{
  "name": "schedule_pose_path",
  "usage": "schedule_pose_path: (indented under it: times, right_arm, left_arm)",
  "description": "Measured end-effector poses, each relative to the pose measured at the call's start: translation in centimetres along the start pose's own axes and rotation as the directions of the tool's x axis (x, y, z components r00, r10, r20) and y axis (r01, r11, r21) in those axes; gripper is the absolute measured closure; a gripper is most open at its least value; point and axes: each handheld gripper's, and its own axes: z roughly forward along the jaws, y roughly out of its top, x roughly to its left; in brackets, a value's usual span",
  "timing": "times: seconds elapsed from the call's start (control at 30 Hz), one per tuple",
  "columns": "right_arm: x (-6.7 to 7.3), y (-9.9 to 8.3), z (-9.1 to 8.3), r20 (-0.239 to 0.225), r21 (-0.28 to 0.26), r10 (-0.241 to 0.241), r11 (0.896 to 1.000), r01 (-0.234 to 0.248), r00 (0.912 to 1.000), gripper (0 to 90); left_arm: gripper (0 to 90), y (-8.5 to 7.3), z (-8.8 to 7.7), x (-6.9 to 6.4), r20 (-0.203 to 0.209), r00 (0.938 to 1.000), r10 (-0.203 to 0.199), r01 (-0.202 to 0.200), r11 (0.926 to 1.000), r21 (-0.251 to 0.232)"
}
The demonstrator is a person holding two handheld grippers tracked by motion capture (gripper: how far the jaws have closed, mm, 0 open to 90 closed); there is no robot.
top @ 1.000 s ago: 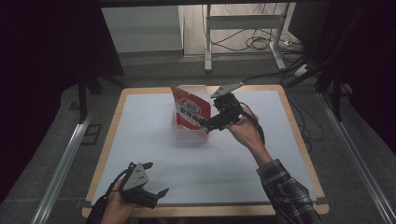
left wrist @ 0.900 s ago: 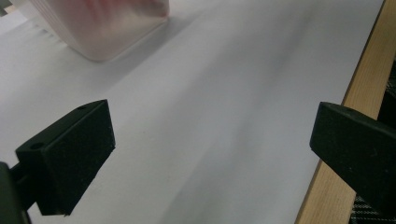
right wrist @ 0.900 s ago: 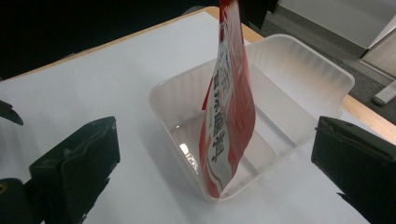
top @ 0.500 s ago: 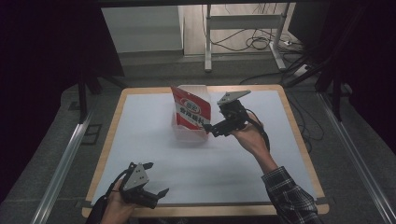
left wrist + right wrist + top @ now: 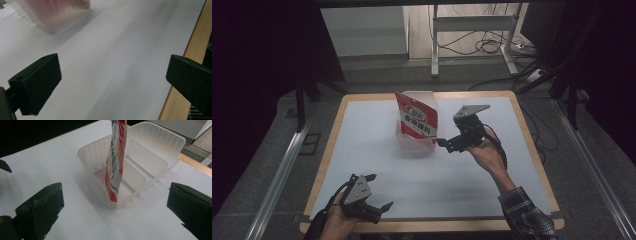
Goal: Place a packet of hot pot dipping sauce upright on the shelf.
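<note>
The right gripper point(image 5: 443, 142), jaws wide apart and empty, hovers just beside a red and white printed foil pouch point(image 5: 114, 162) standing upright in a translucent plastic divided bin point(image 5: 160, 152). To withdraw cleanly, it should back straight off without brushing the pouch. The left gripper point(image 5: 379, 192), also open, hangs near the white table's point(image 5: 362, 145) front edge.

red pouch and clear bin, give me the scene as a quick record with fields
pouch: red and white pouch stands upright, on edge, inside the bin
bin: clear plastic bin with a divider, on the white table sheet
pouch compartment: the nearer one in the right gripper view
right gripper: right gripper open, just right of the bin, apart from the pouch
left gripper: left gripper open, low at the table's near edge, holding nothing
</note>
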Motion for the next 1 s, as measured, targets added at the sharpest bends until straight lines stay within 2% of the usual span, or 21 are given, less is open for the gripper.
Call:
schedule_pose_path:
  times: [0.6,1.0]
  right_arm:
    - [0.1,-2.1,-1.1,0.02,-0.014,0.024,1.0,-0.024,0.9995,0.0]
    - [0.6,-3.5,-1.4,0.023,-0.003,0.016,1.0,-0.016,0.9996,0.0]
  left_arm:
    - [0.0,0.0,0.0,0.0,-0.001,1.0,0.001,-0.001,1.0,0.002]
    - [0.0,0.0,0.1,0.0,-0.002,1.0,0.008,-0.008,0.9999,0.01]
